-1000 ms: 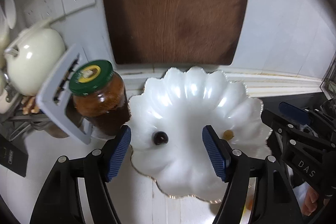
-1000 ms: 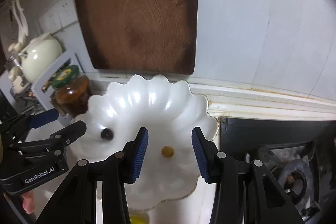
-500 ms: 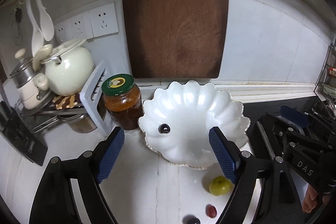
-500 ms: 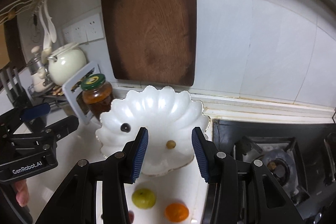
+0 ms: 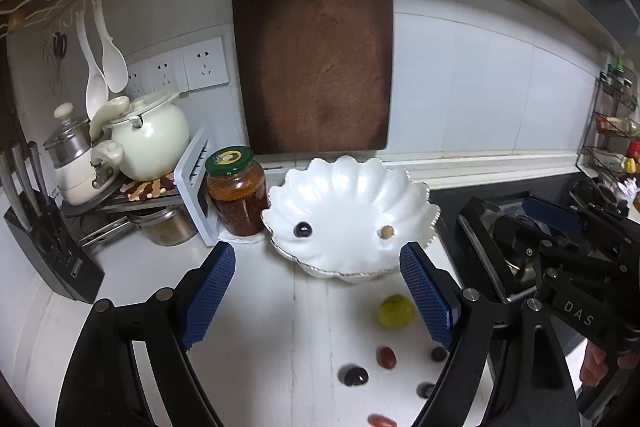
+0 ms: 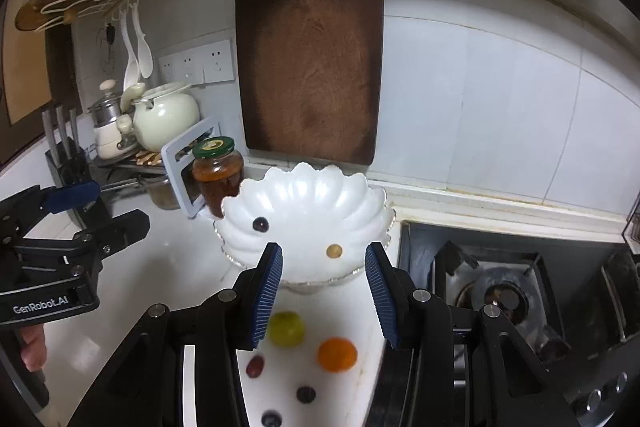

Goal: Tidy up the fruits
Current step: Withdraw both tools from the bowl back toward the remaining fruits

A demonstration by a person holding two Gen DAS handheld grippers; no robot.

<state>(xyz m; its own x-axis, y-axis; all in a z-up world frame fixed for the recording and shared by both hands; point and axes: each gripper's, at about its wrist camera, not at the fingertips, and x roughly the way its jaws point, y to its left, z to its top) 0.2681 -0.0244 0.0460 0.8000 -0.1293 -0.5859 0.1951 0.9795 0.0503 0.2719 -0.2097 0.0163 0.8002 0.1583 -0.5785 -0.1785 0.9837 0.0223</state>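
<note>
Kitchen counter (image 5: 260,327), white, running along a tiled wall with a dark wooden cutting board (image 5: 312,47) hanging upright and a gas stove (image 6: 500,291) at the right. At the back of the counter sits a white scalloped bowl (image 5: 348,183), with a green-lidded jar (image 5: 237,191) just beside its left rim. Inside the bowl lie two small fruits, well apart: a dark grape (image 5: 303,229) on the left and a tan round fruit (image 5: 387,231) on the right.

Nearer the cameras, loose fruit rests on the counter in front of the bowl: a green fruit (image 6: 286,329), an orange (image 6: 337,353), a red grape (image 6: 255,366) and two dark berries (image 6: 306,394).

Both claws hang above the counter, jaws spread wide, holding nothing. The left gripper (image 5: 316,299) is over bare counter, with the loose fruit off to its right. The right gripper (image 6: 323,291) is nearer: the green fruit lies just below and slightly left of its gap, the orange below and slightly right. Likely the right claw drops onto one of these next.
</note>
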